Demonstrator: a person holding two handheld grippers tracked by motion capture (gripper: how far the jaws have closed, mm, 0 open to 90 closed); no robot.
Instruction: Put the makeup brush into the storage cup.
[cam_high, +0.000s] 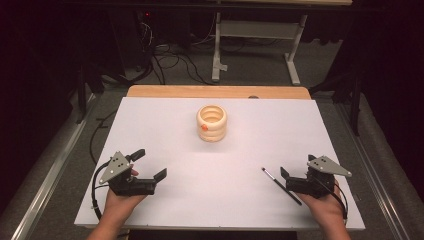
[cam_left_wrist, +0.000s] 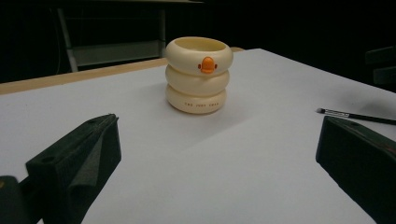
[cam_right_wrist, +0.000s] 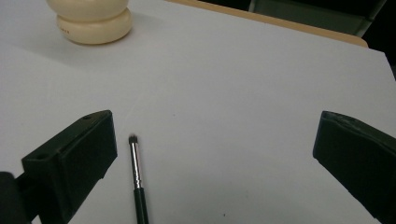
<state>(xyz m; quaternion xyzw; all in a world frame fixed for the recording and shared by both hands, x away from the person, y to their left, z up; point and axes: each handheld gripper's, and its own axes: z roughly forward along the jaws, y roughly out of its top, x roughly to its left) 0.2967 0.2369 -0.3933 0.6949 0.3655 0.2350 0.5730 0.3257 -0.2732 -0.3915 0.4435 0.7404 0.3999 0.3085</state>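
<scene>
The left gripper (cam_high: 150, 164) rests low over the white table sheet (cam_high: 165, 115), held in the person's left hand (cam_high: 119, 200), its two black jaws spread wide with nothing between them. Ahead of it and a little toward its right stands a cream cup (cam_left_wrist: 198, 74) shaped like three stacked rings, upright, with a small orange mark (cam_left_wrist: 207, 65) on its upper ring facing this gripper; it stands well apart from the jaws. The right gripper (cam_high: 296, 171), held in the right hand (cam_high: 327, 202), also has its jaws spread wide and empty. A thin black makeup brush (cam_right_wrist: 137, 179) with a silver ferrule lies flat on the sheet between those jaws, just beside the one on the left of the right gripper view without touching it, its dark bristle tip pointing away from the hand. In that view the cup's base sits far ahead and to the left. From the left gripper, the brush lies off to the right, near its right jaw.
</scene>
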